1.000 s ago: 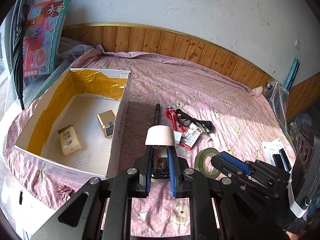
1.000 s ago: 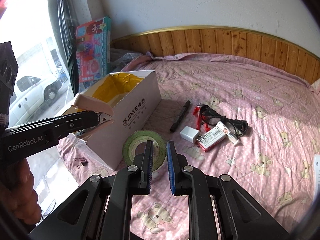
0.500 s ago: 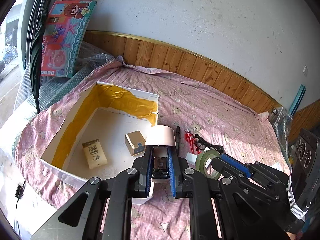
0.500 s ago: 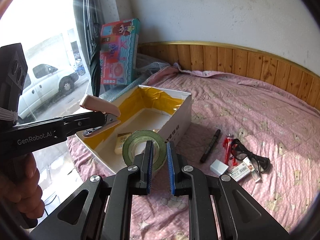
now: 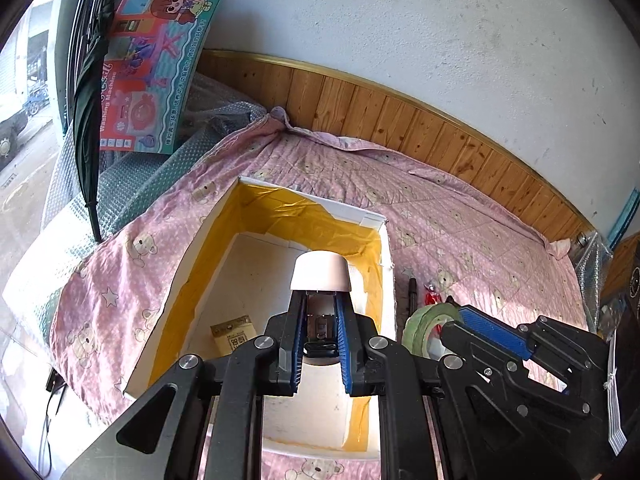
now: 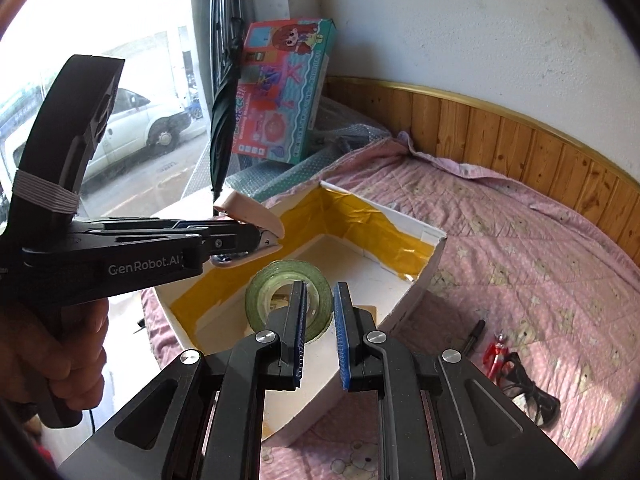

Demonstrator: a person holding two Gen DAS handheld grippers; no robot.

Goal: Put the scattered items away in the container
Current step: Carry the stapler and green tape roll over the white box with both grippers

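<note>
Over box (image 5: 224, 232) on bed (image 5: 460, 240), both hand-held grippers are hovering loaded, ready for drop.
Left hand-held gripper (image 5: 320, 322) is clamping stapler (image 5: 320, 276) by rear, pink nose pointing forward above box floor.
Right hand-held gripper (image 6: 320, 320) is pinching tape roll (image 6: 280, 296) by rim, roll upright, hanging past near wall.
Small carton (image 5: 234, 334) is lying inside already.
Pen (image 6: 474, 334), cable (image 6: 528, 390) are waiting on bed beside box, likely next.

Hovering over the open-topped white box (image 5: 382, 276), both loads: pink stapler (image 5: 320, 276) and green tape roll (image 6: 280, 292). Lying on the box floor, one small packet (image 5: 236, 334), leaving bare floor around. Crowding the quilt (image 5: 480, 248) beside: pen (image 6: 474, 334), red clip (image 6: 496, 350), black cable (image 6: 528, 392).
</note>
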